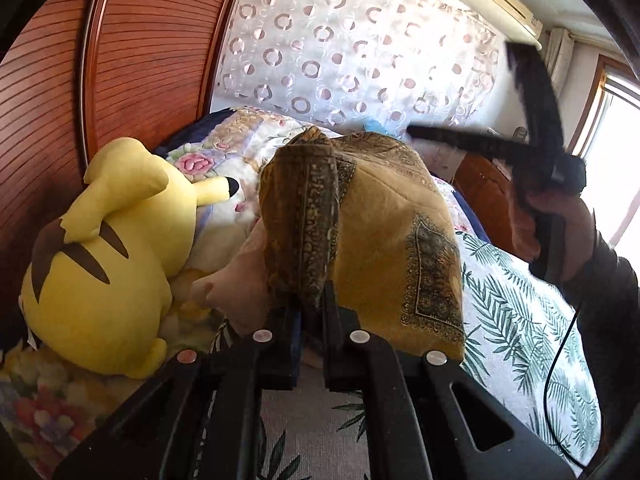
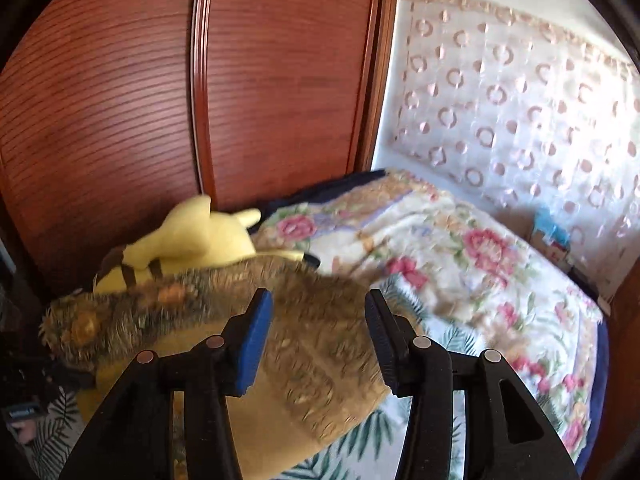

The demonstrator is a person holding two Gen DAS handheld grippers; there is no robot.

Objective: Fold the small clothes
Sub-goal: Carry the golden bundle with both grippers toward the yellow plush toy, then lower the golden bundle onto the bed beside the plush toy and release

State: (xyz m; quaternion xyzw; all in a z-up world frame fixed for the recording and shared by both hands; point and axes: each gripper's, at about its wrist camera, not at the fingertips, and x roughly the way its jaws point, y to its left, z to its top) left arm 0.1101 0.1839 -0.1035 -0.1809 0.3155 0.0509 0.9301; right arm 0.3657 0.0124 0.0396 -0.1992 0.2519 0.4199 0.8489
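I work over the bed point(image 1: 520, 320), which has a sheet with green leaves, a flower blanket point(image 2: 460, 248) at the far side and a yellow plush toy point(image 1: 100, 280) beside the wooden wardrobe point(image 2: 120, 100). The mustard cloth with dark borders point(image 1: 384, 240) is the thing to fold; it hangs in the air above the sheet, bunched and not flat. My left gripper point(image 1: 312, 304) has its fingers closed on a gathered edge of this cloth. My right gripper point(image 2: 318, 336) has its fingers wide apart and holds nothing; the cloth is just in front of it. I judge the folding is at an early stage: I see no neat fold, and spreading and folding remain.
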